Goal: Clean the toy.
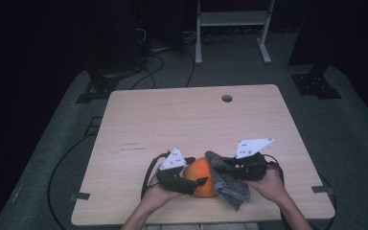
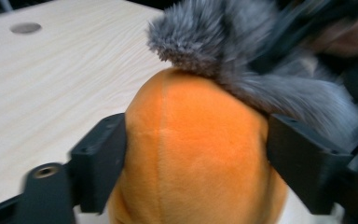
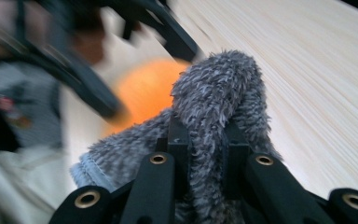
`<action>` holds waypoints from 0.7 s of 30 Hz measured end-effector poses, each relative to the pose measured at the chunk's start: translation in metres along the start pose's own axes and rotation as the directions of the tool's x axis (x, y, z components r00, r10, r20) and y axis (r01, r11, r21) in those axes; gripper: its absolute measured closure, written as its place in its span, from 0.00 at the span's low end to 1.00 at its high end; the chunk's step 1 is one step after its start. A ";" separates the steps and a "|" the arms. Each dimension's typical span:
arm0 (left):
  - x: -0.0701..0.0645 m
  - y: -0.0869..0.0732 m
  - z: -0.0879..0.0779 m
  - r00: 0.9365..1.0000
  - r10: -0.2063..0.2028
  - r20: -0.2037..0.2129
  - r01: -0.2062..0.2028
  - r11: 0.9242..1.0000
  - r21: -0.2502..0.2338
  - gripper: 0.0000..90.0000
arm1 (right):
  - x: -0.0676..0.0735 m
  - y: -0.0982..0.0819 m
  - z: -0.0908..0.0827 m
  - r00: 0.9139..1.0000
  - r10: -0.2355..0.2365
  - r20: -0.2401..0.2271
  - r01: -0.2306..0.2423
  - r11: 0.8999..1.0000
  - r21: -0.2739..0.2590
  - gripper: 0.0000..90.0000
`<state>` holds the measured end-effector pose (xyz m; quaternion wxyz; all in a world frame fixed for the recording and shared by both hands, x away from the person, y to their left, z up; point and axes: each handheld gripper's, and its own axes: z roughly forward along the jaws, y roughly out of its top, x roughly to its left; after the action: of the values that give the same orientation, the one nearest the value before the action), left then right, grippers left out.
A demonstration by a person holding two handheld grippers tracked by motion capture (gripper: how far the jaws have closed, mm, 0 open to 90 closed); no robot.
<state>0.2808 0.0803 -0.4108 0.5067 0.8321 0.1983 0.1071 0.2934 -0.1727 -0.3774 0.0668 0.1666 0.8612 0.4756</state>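
Observation:
An orange plush ball [image 1: 202, 167] sits near the table's front edge. My left gripper [image 1: 196, 178] has a jaw on each side of the ball [image 2: 191, 154], and both pads [image 2: 100, 163] press into its flanks. A grey furry cloth [image 1: 230, 184] drapes over the ball's right side and hangs toward the front edge. My right gripper [image 1: 219, 167] is shut on a fold of this cloth [image 3: 219, 84], which bulges up between its jaws [image 3: 205, 135]. The ball [image 3: 144, 91] lies just beyond the cloth, blurred. A hand holds each gripper.
The light wooden table [image 1: 172, 115] has a round cable hole [image 1: 226, 98] near its far edge. Black cables trail from both grippers off the table's sides. A white metal frame [image 1: 232, 19] and dark stands are on the floor behind the table.

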 end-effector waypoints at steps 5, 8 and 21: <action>0.002 -0.005 -0.007 0.997 0.071 -0.026 -0.070 0.997 0.023 0.38 | 0.008 0.004 0.008 0.999 -0.046 -0.009 0.046 0.999 0.012 0.86; 0.008 -0.008 -0.008 0.998 0.048 -0.044 -0.047 0.999 0.023 0.37 | -0.006 -0.007 0.006 0.999 0.002 0.038 -0.004 0.999 0.036 0.86; 0.020 -0.011 -0.013 0.998 -0.035 -0.044 0.036 0.999 0.020 0.32 | -0.008 -0.015 0.015 0.998 0.032 0.059 -0.035 0.998 0.052 0.86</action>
<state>0.2914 0.1033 -0.4148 0.4953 0.8312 0.2253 0.1141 0.3013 -0.1704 -0.3983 0.0793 0.1966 0.8683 0.4485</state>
